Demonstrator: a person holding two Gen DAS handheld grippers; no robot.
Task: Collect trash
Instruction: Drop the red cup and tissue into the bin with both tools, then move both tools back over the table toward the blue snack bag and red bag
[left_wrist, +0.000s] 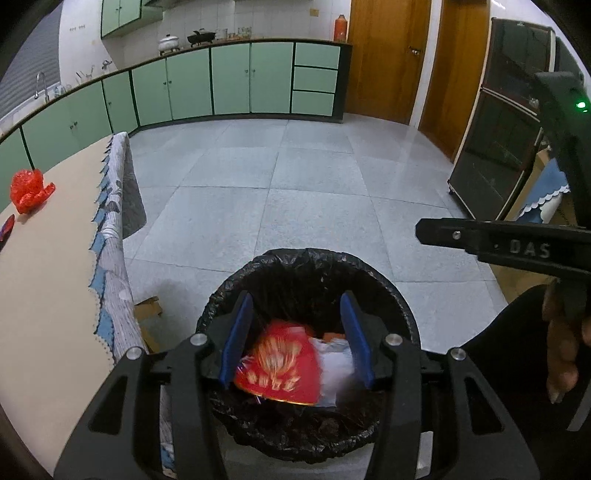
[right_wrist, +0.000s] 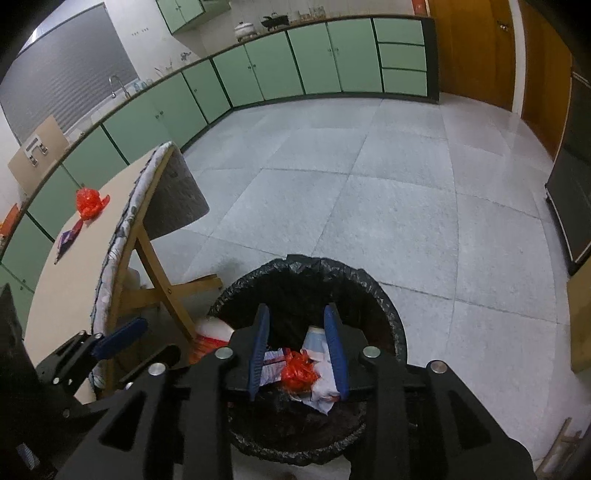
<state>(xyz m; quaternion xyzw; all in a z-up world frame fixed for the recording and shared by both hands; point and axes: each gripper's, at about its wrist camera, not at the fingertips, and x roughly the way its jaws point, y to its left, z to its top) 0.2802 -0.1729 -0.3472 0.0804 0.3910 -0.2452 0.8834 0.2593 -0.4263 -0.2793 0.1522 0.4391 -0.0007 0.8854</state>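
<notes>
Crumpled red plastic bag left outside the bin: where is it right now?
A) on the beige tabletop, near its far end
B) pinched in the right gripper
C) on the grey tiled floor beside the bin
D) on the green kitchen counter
A: the right wrist view shows the crumpled red plastic bag lying on the beige tabletop, far from the black-lined trash bin, with no gripper touching it.

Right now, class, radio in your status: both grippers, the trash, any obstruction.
Left gripper open over bin, red packet loose between pads. Right gripper open, red bag in bin. Red bag on table. Nothing blocking.
</notes>
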